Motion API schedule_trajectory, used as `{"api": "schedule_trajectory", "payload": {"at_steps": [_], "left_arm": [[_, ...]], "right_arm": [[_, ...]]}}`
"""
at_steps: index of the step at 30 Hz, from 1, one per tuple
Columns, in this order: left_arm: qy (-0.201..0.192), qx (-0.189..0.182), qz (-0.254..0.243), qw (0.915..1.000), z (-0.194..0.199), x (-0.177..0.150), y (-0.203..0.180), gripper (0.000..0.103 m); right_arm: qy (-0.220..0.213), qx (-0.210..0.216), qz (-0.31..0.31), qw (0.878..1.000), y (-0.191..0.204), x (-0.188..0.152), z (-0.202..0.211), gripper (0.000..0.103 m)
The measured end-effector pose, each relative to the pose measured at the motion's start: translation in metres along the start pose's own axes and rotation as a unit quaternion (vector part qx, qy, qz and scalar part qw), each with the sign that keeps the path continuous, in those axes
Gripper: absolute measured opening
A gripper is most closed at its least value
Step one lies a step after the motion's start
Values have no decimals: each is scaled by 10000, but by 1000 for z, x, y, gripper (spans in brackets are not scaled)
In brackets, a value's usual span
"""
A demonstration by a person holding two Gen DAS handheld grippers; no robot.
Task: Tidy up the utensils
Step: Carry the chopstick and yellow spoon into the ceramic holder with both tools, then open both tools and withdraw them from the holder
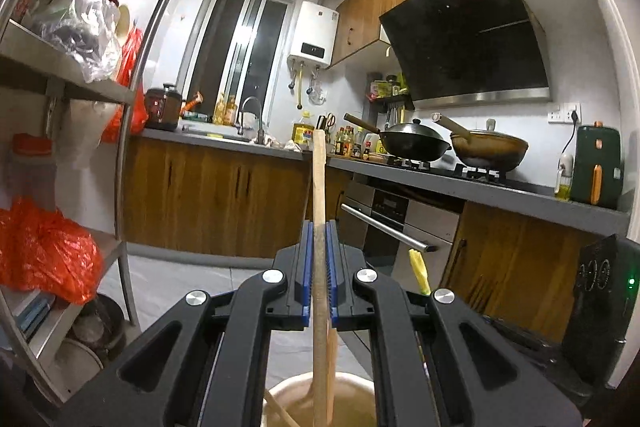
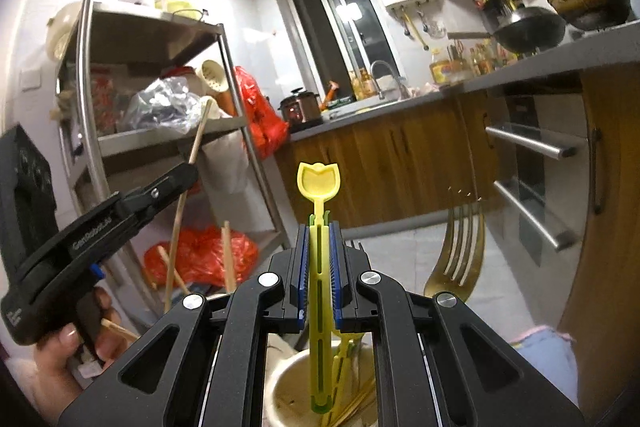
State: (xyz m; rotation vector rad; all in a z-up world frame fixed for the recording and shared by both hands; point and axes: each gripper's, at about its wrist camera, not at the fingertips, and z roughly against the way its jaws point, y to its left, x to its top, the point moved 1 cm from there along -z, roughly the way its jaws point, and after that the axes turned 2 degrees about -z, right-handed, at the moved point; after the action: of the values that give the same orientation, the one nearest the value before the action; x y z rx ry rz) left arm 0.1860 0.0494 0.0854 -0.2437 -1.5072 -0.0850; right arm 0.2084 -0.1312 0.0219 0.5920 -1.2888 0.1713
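- Nearest the left wrist camera, the left gripper is clamped shut on a wooden spatula, its blue pads pressing the handle from both sides.
- The spatula's long axis runs roughly upright, handle end above the jaws, blade below them over the beige utensil holder.
- The right gripper is likewise closed, gripping a yellow plastic utensil by its slotted stem, tulip-shaped end up.
- That stem's lower end hangs inside the holder, among other yellow pieces and chopsticks.
- A gold fork stands just right of the right gripper, tines up.
- From the right wrist view, the left gripper sits to the left, a hand on its trigger.
- Judged from this, both utensils lie directly above the holder, so either goes straight down or lifts clear; the yellow one is nearer in.
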Motion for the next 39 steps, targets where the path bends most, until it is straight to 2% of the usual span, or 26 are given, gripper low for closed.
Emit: {"api": "schedule_trajectory", "payload": {"at_steps": [5, 10, 19, 26, 27, 29, 30, 35, 37, 39], "left_arm": [[23, -48, -188, 9998, 7, -13, -1, 6], [125, -100, -150, 9998, 29, -22, 2, 6], [556, -232, -246, 9979, 53, -35, 3, 6], [835, -244, -263, 9959, 59, -39, 3, 7], [856, -242, -285, 9956, 59, -39, 2, 9], [895, -218, -334, 9952, 62, -39, -1, 21], [901, -190, -343, 9952, 64, -38, -1, 32], [967, -49, -408, 9945, 83, -39, -1, 39], [1038, 31, -348, 9940, 94, -42, 0, 54], [1128, 79, -280, 9932, 103, -46, 0, 61]], "right_arm": [[29, -90, 167, 9998, 1, -12, -2, 10], [129, -78, 244, 9996, 4, -21, 5, 10], [370, 0, 317, 9988, 8, -30, 21, 10], [819, 101, 226, 9963, 2, -38, 21, 13], [812, 111, 219, 9964, 2, -38, 22, 20], [784, 126, 202, 9966, 3, -36, 28, 30], [750, 95, 201, 9969, 3, -35, 33, 30], [595, 19, 48, 9982, 2, -27, 68, 32], [603, -9, 27, 9982, 3, -25, 83, 35], [654, -34, 27, 9978, 4, -27, 96, 46]]}}
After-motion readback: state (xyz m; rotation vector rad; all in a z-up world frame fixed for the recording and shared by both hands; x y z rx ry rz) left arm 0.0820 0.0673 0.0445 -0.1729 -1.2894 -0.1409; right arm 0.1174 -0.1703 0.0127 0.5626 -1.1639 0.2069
